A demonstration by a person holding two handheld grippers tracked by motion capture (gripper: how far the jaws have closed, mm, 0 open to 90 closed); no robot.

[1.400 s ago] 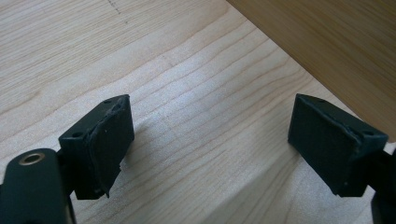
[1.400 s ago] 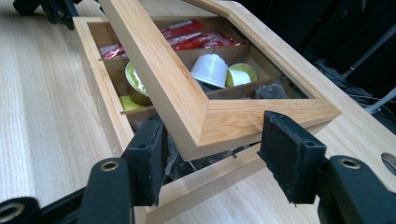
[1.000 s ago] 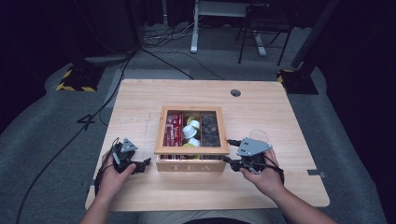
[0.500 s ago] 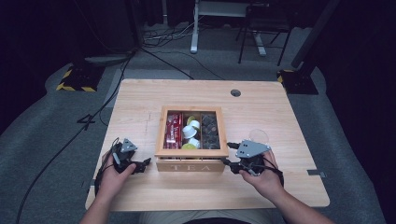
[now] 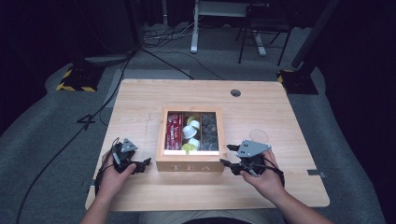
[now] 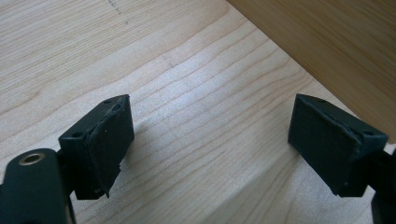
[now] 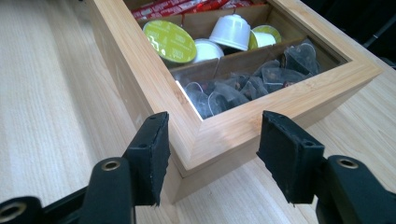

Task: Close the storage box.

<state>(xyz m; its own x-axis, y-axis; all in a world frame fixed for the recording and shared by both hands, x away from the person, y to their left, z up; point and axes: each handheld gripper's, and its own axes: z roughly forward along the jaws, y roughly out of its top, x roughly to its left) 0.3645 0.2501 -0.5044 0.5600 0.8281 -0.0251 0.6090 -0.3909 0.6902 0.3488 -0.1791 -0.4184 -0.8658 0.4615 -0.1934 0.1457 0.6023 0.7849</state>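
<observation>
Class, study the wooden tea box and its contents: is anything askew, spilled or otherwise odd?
Nothing is spilled or damaged. In the middle compartment of the wooden tea box, the white and green-lidded capsules lie tumbled at mixed angles, one on its side showing its green lid, while the red sachets lie in line.

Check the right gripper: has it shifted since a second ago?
No. In the high view the right gripper sits at the same near right corner of the wooden tea box, jaws open around that corner.

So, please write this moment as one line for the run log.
left gripper: open above bare table | right gripper: open, jaws astride near corner of tea box, lid shut | capsules inside
</observation>
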